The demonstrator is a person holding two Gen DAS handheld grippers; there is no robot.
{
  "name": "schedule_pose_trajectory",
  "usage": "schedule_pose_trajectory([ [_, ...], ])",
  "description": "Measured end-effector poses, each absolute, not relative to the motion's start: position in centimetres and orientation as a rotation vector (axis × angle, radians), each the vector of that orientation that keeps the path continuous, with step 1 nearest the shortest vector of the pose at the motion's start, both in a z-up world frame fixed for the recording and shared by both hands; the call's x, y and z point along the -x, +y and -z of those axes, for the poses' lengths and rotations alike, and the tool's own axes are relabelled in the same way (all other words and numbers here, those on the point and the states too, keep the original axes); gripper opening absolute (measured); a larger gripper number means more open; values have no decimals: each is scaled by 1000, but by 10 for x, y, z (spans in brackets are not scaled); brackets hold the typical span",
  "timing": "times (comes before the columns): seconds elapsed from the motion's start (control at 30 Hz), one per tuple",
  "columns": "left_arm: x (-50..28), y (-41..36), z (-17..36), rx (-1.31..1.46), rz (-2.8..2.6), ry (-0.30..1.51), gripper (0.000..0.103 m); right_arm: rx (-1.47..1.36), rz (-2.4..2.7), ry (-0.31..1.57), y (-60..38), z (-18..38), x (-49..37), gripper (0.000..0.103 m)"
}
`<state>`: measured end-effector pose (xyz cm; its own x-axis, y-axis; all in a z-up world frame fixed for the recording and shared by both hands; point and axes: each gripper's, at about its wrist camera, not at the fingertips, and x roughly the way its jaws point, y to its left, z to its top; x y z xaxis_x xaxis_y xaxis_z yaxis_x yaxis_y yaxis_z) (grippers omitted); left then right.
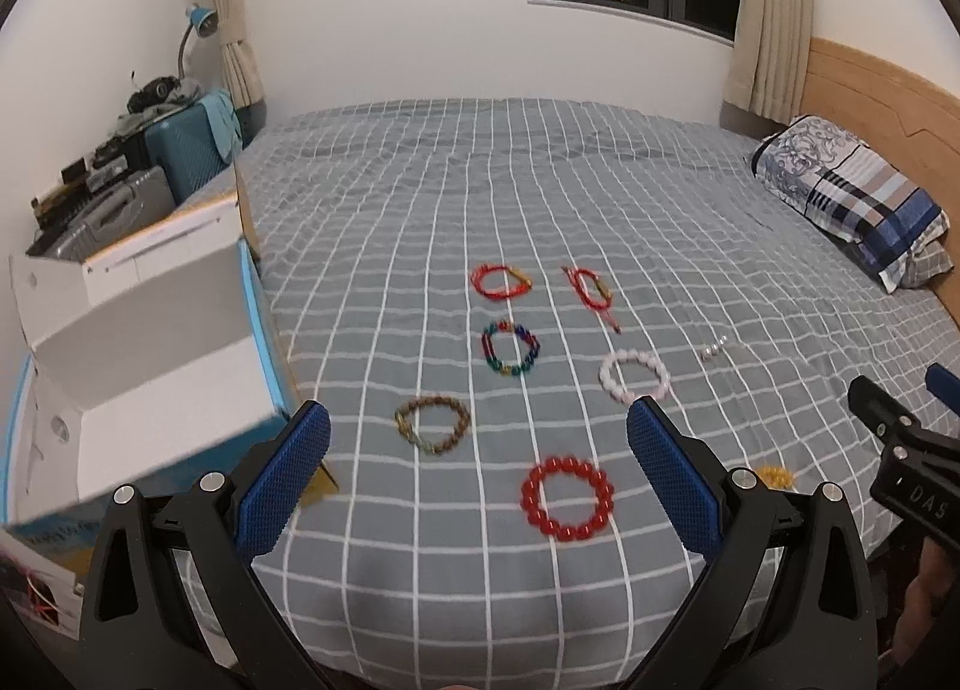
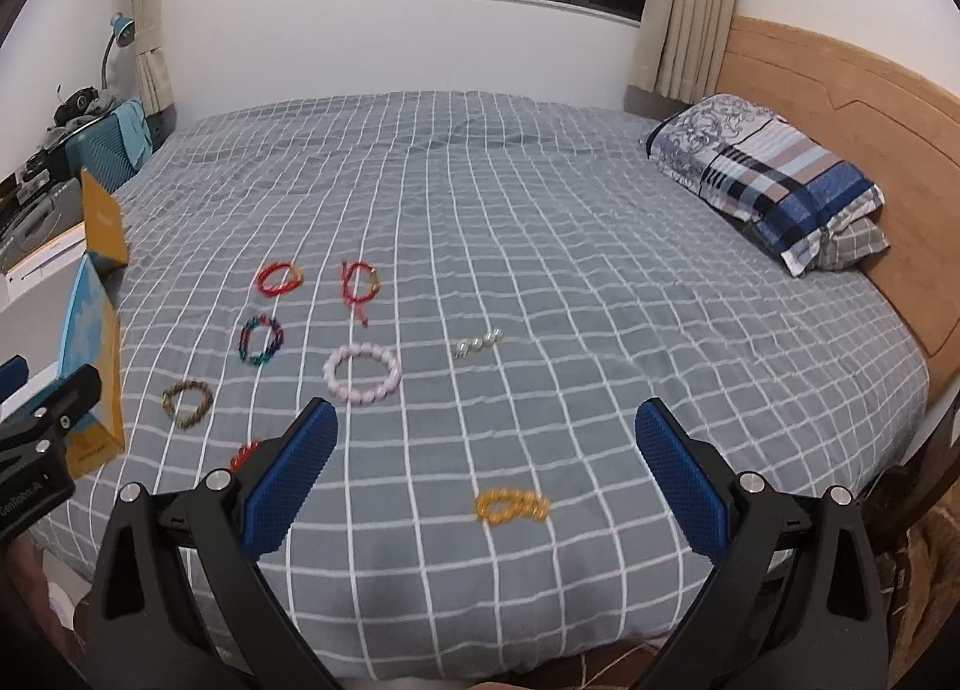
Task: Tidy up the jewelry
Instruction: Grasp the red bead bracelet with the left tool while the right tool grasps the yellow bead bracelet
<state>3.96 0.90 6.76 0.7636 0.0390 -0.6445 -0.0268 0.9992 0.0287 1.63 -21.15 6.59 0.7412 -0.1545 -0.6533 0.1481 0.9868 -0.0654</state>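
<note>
**Jewelry on bedspread, unsorted; box standing open**

Item 1. Red bead bracelet (image 1: 567,498): lies flat on the grey checked bedspread (image 1: 540,180), nearest the left gripper (image 1: 478,438) and roughly between its fingers in the left wrist view. Probable first pick.

Items 2–8, outward: brown bead bracelet (image 1: 432,425); pink bead bracelet (image 1: 633,376); multicolour bead bracelet (image 1: 510,350); two red cord bracelets (image 1: 501,281) (image 1: 591,290); short pearl piece (image 1: 714,351); yellow bead bracelet (image 2: 512,505), folded on itself, below the right gripper (image 2: 486,441). All lie apart from one another.

Grippers: both held above the bed, fingers spread wide, nothing between them.

Handling note: for the red bracelet, lower one finger inside the ring and one outside, pinch a single run of beads, and lift straight so neighbours stay undisturbed. The soft bedspread may bunch into the pinch.

Container: open cardboard box (image 1: 150,366), white inside, blue outside, at the bed's left edge. Visible interior holds no jewelry; its floor is partly hidden.
</note>
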Motion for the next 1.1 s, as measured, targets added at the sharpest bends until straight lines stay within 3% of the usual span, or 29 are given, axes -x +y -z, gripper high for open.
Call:
schedule_pose_trajectory([
  [0.23,-69,6,-65,-14,-13,722,97,11,184,778,-223,-51,-41,96],
  [0.73,-102,-27,49,-69,73,963,97,-34,152,1013,-252,53,-60,96],
  [1.1,-113,-35,86,-70,96,1027,97,-80,120,1113,-256,93,-74,93],
])
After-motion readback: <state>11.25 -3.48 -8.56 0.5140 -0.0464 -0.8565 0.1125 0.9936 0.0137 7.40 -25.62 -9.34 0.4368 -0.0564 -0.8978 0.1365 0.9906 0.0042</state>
